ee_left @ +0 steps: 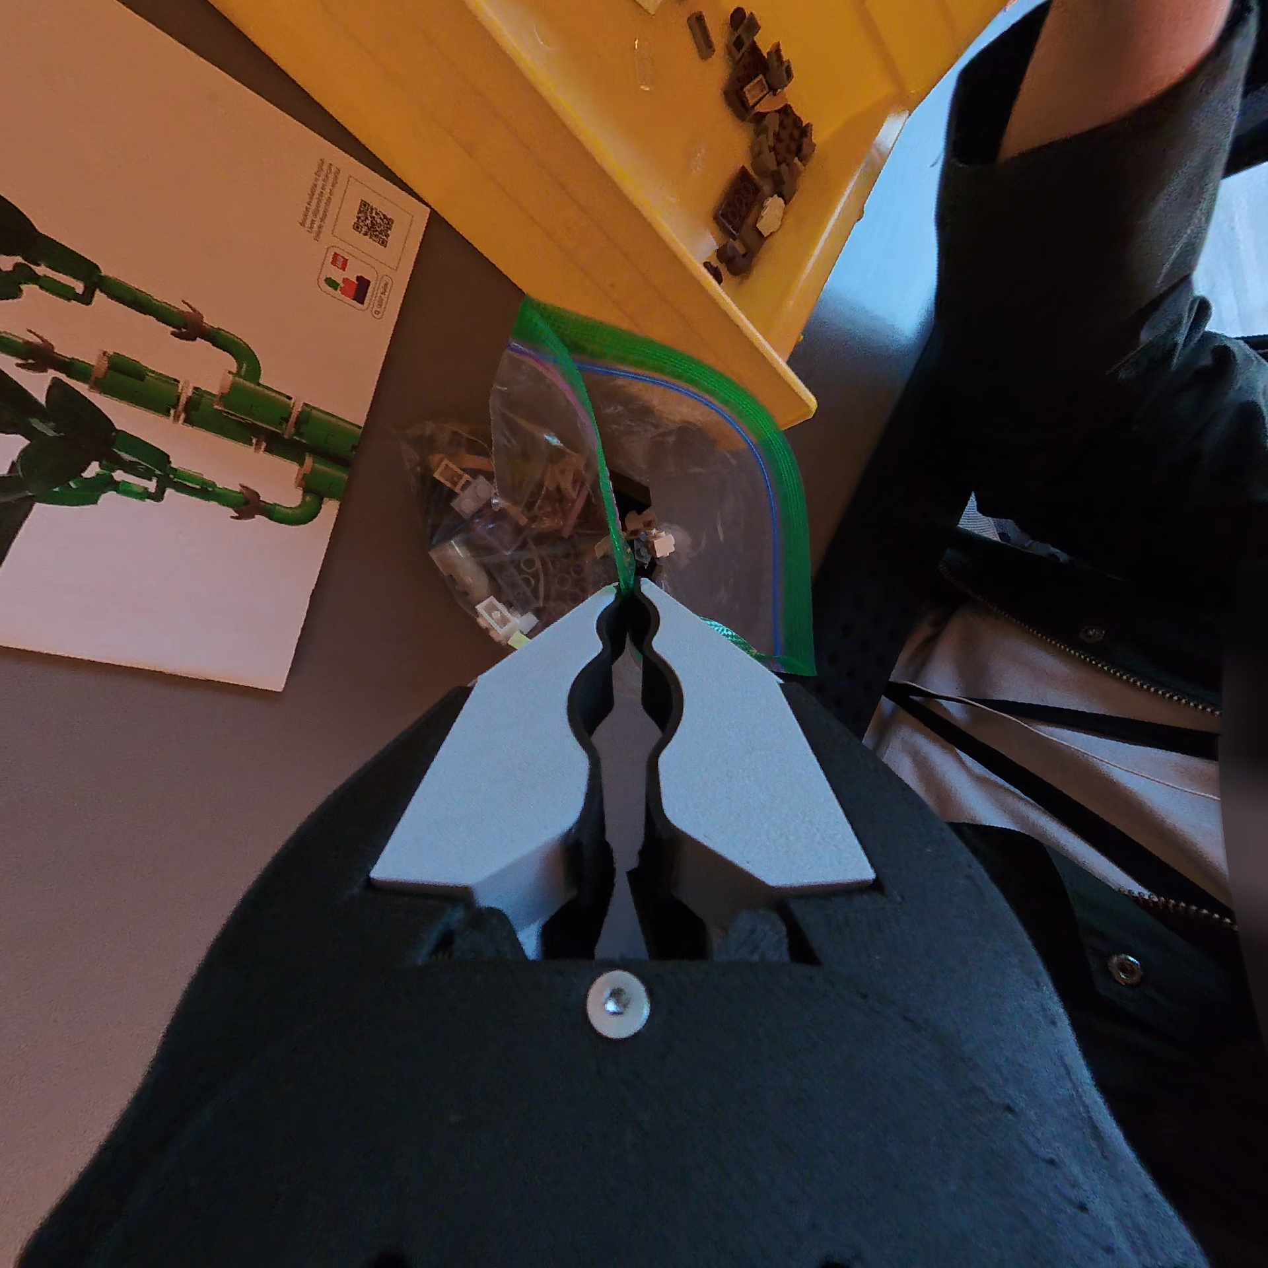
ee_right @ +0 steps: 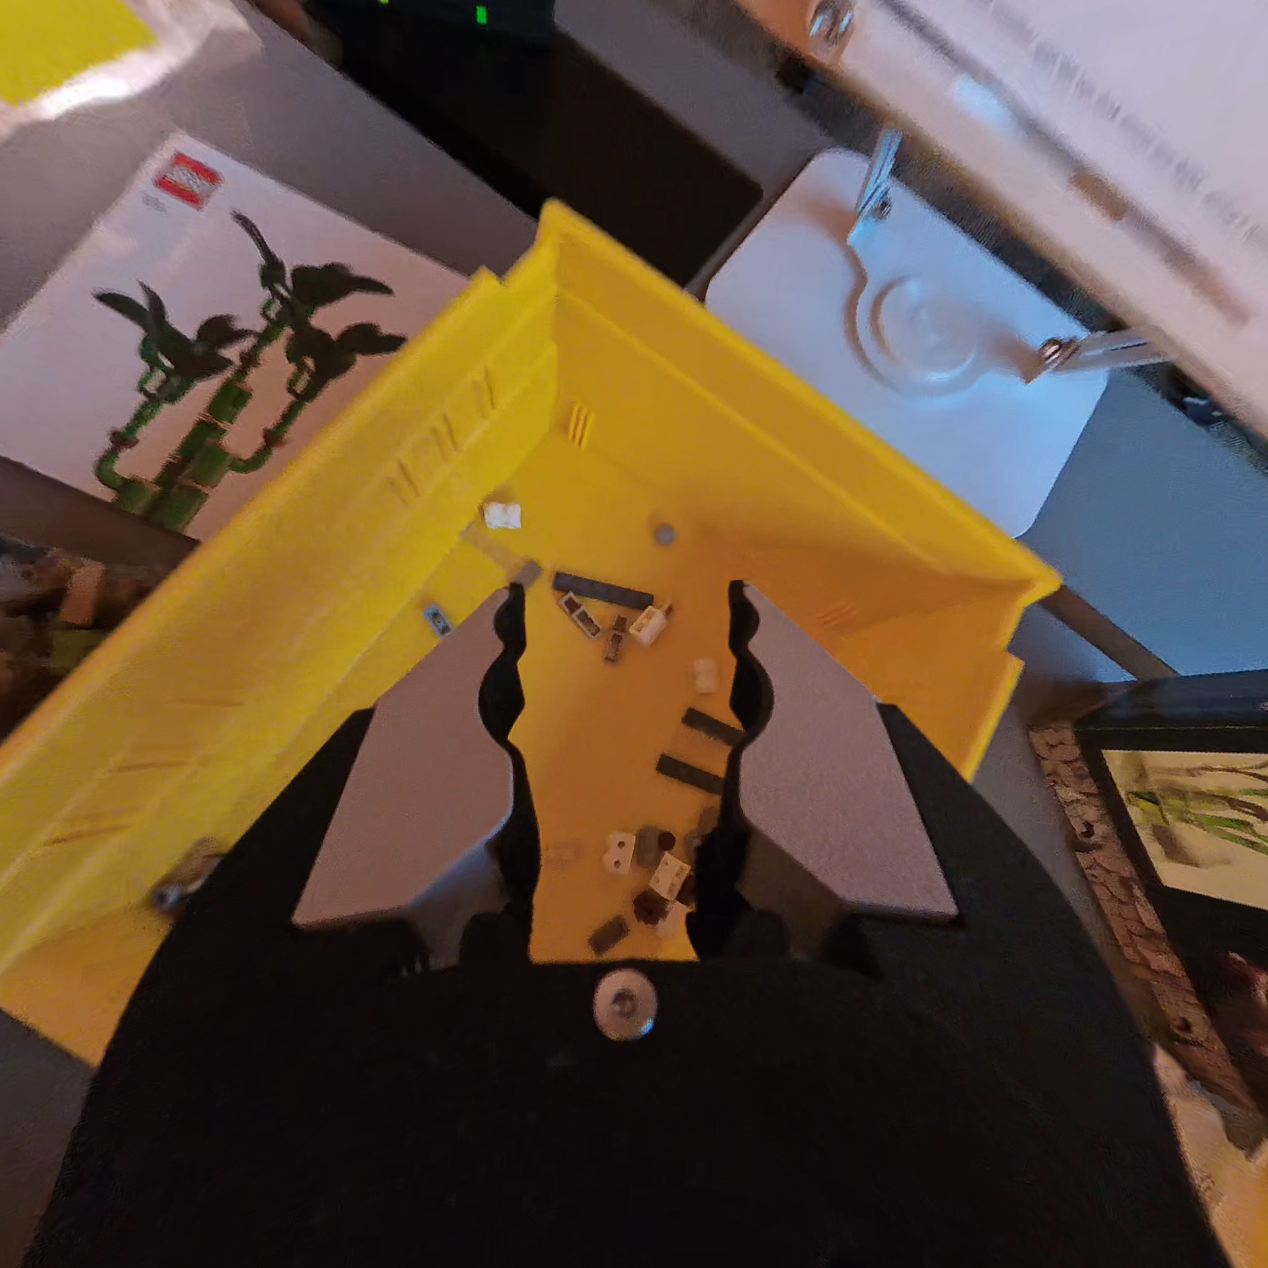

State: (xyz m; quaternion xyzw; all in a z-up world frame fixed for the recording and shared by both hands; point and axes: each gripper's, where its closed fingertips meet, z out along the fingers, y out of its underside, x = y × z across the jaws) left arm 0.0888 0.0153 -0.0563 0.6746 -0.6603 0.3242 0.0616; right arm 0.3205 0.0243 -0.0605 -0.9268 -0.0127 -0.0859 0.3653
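Our left gripper [ee_left: 628, 593] pinches the green zip edge of the clear bag [ee_left: 659, 480], which rises toward upper centre. Our right gripper [ee_right: 624, 597], jaws spread and empty, hovers over the yellow bin [ee_right: 755, 439], with small bricks [ee_right: 617, 624] lying between its fingers mid-frame.

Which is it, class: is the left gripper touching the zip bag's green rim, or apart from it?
Touching. In the left wrist view the left gripper is closed on the green rim of the zip bag; the strip runs straight into its fingertips with no gap.

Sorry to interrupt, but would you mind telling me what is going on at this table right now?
A person works two grippers. The left hand-held gripper is shut on the green zip edge of a clear plastic bag of small building bricks, beside an instruction booklet. The right hand-held gripper hangs open and empty over a yellow bin with loose bricks scattered on its floor.
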